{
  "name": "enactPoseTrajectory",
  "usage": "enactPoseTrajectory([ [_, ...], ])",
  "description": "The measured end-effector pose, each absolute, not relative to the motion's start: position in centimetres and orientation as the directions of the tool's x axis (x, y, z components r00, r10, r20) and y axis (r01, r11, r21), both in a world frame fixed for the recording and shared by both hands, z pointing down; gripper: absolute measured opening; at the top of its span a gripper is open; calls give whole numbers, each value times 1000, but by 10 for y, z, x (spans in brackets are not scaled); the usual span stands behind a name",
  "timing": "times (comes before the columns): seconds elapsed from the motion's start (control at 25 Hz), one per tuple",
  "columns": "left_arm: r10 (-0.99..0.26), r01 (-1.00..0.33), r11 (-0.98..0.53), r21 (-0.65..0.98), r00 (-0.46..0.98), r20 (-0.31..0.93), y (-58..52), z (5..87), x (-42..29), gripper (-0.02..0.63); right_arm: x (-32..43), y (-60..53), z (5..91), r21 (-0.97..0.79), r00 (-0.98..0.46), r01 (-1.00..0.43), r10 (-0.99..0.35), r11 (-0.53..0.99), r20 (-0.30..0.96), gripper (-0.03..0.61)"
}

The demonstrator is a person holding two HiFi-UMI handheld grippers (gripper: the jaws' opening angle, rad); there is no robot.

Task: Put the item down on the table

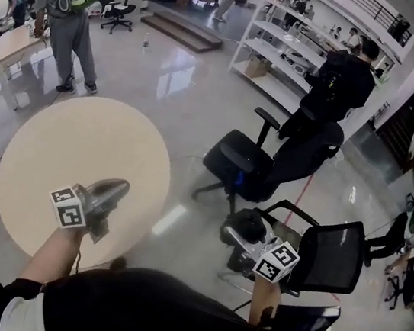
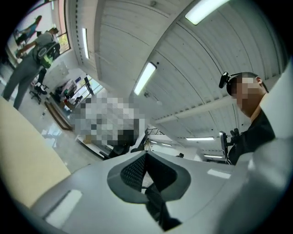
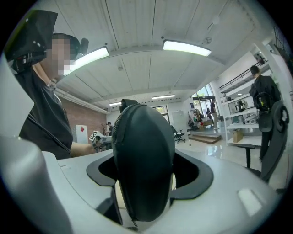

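Your right tool [image 1: 239,239] clamps the zip case [image 3: 143,160], left tool [image 2: 146,154] closed empty — release at lower right, off the bench [image 1: 63,147], and it falls.

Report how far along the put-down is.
Done: the black zippered case is picked up. In hand: the right hand-held gripper clamps it beside the round table, not over it. Remaining: bring it over the table, lower it and let go.
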State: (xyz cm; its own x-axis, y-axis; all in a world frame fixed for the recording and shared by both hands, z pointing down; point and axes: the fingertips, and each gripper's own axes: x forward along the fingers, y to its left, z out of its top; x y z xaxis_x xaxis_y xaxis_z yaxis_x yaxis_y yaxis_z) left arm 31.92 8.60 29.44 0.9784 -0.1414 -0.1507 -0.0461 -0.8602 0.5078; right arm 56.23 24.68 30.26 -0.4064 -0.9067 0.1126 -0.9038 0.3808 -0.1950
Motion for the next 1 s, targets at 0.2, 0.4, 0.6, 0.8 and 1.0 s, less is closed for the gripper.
enactPoseTrajectory([
  [0.2,-254,-157,-896,415,948,-191,1,244,241,-6,514,142,271,-117,-475,-879,-871,462,127,337],
  [0.4,-390,-314,-873,373,909,-147,-128,260,140,-6,444,-13,272,-65,-515,-857,-841,511,165,336],
  [0.6,-466,-423,-840,339,883,-52,-212,299,98,-6,410,-131,292,-49,-549,-833,-809,552,212,336],
  [0.8,-498,-468,-811,351,867,6,-282,346,59,-6,366,-238,329,-46,-590,-798,-761,602,269,336],
  [1.0,-501,-480,-789,384,864,49,-320,393,37,-6,320,-322,371,-51,-638,-749,-699,661,323,336],
])
